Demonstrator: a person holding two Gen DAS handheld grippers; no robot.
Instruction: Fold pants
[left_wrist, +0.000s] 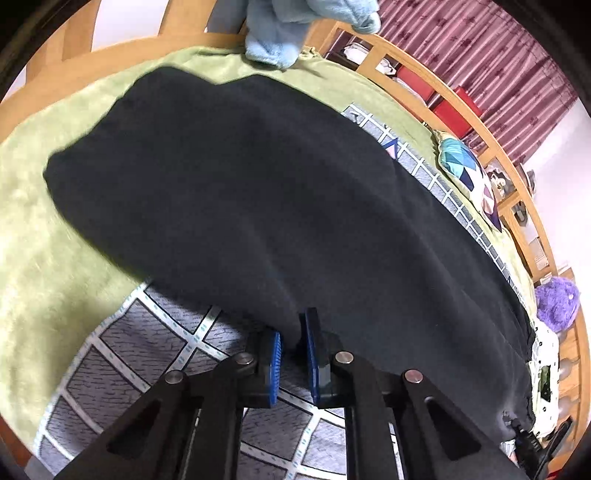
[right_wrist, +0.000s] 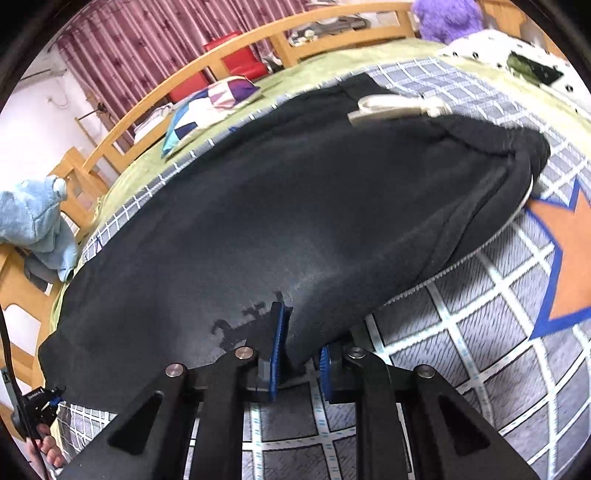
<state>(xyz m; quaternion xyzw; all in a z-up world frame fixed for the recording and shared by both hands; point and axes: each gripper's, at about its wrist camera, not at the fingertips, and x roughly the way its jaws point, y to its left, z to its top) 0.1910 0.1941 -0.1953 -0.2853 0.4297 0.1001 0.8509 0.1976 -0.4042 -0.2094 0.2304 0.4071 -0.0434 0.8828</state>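
Left tongs (left_wrist: 295, 341) pinching black pants (left_wrist: 240, 192) edge, right tongs (right_wrist: 301, 345) likewise, checked mat (left_wrist: 122, 354)

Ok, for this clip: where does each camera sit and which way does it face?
Left wrist: on the left gripper, looking down along its fingers at the black pants on the checked blanket; pads pinch the near edge.
Right wrist: on the right gripper, facing the pants' waistband end; it pinches the near edge too; a hand shows at lower left.
Shared: pants, blue plush, purple plush.
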